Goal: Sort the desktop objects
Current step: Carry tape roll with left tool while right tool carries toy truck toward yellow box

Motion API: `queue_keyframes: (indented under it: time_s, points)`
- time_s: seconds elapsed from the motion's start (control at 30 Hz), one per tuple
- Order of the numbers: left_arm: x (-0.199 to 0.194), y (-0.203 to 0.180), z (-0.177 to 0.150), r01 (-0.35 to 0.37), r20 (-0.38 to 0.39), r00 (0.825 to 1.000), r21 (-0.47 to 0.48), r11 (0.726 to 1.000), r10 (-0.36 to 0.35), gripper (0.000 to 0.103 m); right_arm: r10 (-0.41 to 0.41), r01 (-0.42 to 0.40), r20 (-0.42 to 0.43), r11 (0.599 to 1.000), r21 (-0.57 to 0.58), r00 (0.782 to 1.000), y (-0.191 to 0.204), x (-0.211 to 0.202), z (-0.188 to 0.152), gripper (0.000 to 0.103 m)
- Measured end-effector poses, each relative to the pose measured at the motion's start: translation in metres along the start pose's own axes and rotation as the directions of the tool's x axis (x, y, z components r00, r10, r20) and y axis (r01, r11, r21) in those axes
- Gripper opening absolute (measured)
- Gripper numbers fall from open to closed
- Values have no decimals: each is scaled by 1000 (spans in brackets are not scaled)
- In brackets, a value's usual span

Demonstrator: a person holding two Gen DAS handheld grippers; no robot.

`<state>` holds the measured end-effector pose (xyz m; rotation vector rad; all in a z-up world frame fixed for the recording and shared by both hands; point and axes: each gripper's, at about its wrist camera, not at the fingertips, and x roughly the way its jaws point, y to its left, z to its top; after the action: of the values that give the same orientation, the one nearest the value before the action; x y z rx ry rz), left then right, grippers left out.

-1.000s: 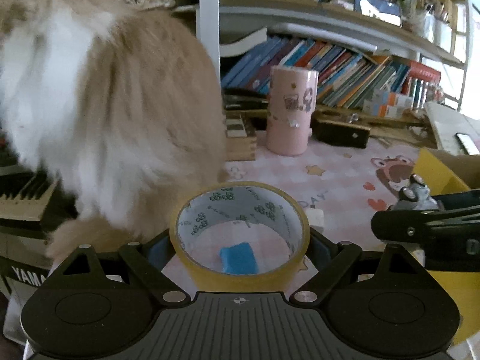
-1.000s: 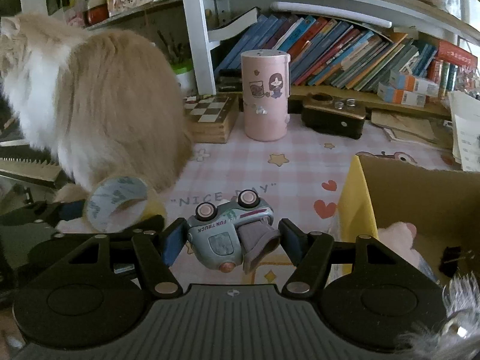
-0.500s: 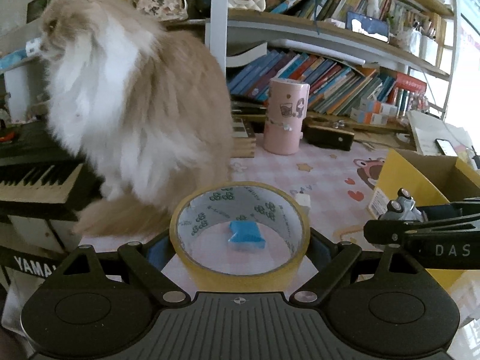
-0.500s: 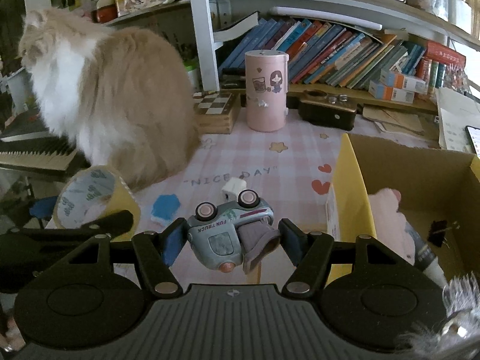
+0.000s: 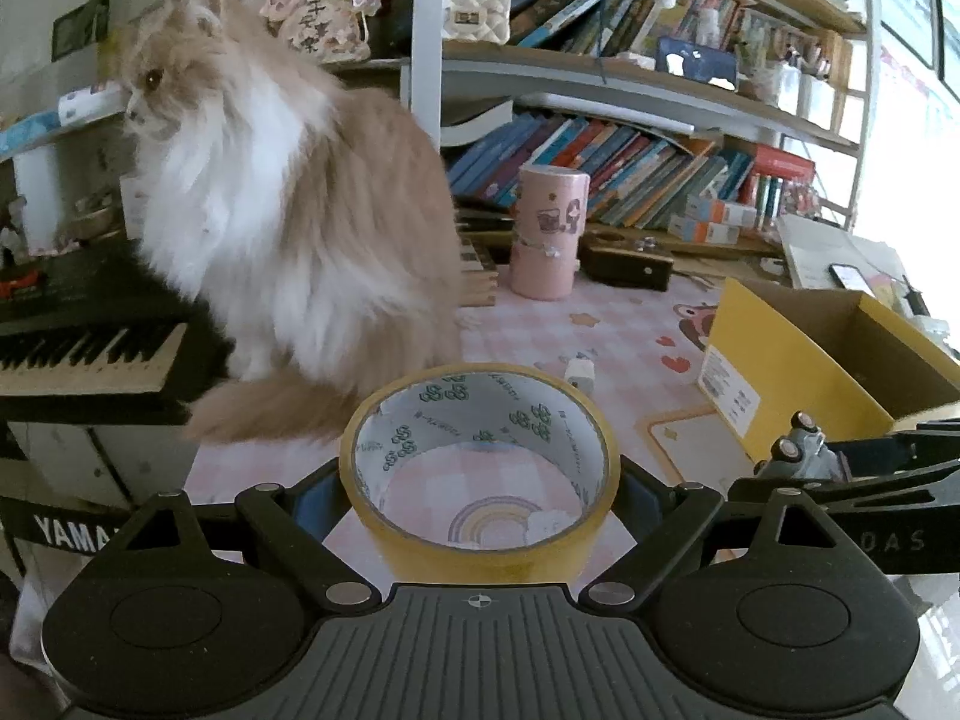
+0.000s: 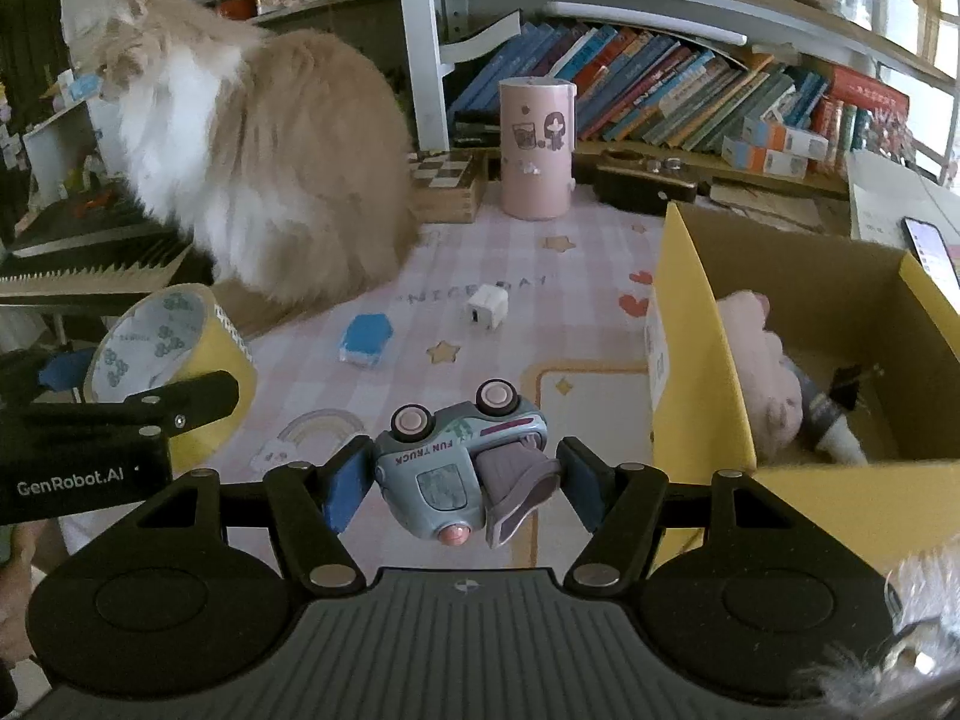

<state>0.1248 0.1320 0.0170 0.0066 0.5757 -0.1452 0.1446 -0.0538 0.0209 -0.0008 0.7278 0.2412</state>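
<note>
The toy truck point(image 6: 462, 468) hangs clamped upside down in the right gripper point(image 6: 462, 480), the yellow cardboard box point(image 6: 696, 360) just to its right. The left gripper point(image 5: 480, 480) squeezes the tape roll point(image 5: 480, 468). Either could slip loose if the nearby cat point(image 5: 288, 228) bumps the grippers.

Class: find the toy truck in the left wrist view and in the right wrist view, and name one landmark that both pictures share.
Left wrist view: toy truck at the right edge, wheels up, partly hidden.
Right wrist view: toy truck low in the centre, held upside down in the right tongs.
Shared landmark: the pink canister before the books.
</note>
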Motion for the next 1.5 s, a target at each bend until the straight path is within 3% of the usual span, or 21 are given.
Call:
queue_keyframes:
  time_s: [0.9, 1.5]
  points:
    - [-84, 8, -51, 124, -41, 992, 92, 988, -120, 91, -71, 73, -25, 993, 96, 997, 62, -72, -87, 64]
    - [-82, -31, -54, 293, -79, 956, 180, 939, -283, 91, -219, 225, -53, 950, 216, 974, 37, -106, -117, 64]
